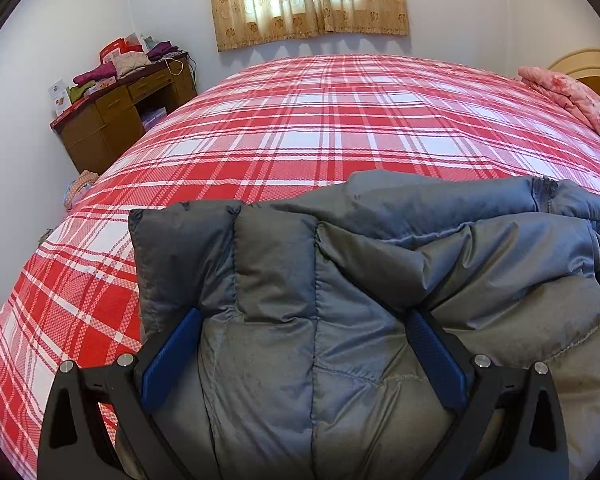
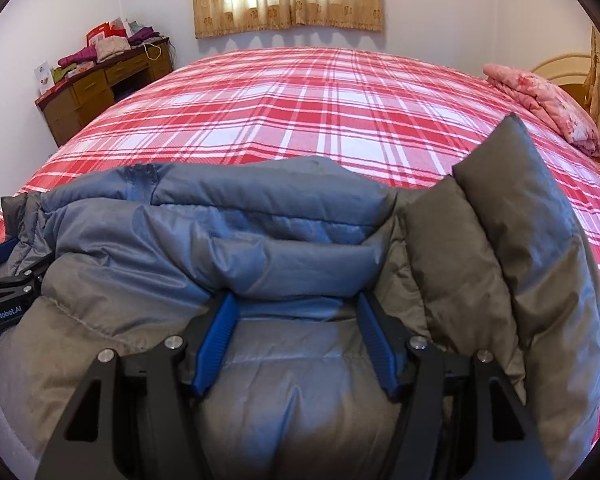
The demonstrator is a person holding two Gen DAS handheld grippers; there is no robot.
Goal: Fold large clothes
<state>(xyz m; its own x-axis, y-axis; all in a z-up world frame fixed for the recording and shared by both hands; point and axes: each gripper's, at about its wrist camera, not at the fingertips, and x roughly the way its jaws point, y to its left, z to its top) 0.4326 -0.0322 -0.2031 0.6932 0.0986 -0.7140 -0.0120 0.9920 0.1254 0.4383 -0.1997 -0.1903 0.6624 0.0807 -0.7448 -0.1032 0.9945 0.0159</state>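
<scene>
A grey quilted down jacket (image 1: pixel 340 264) lies bunched at the near edge of a bed with a red and white plaid sheet (image 1: pixel 300 120). My left gripper (image 1: pixel 304 320) has its jaws wide apart with a thick fold of the jacket bulging between the blue pads (image 1: pixel 172 352). My right gripper (image 2: pixel 296 312) straddles another puffy part of the same jacket (image 2: pixel 284 216), jaws also apart around the fabric. The left gripper shows at the left edge of the right wrist view (image 2: pixel 8 280).
A folded pink floral quilt (image 1: pixel 572 96) lies at the far right of the bed by a wooden headboard (image 2: pixel 560 68). A brown desk (image 1: pixel 120 112) piled with clothes and boxes stands at the far left. A curtained window (image 1: pixel 308 0) is behind the bed.
</scene>
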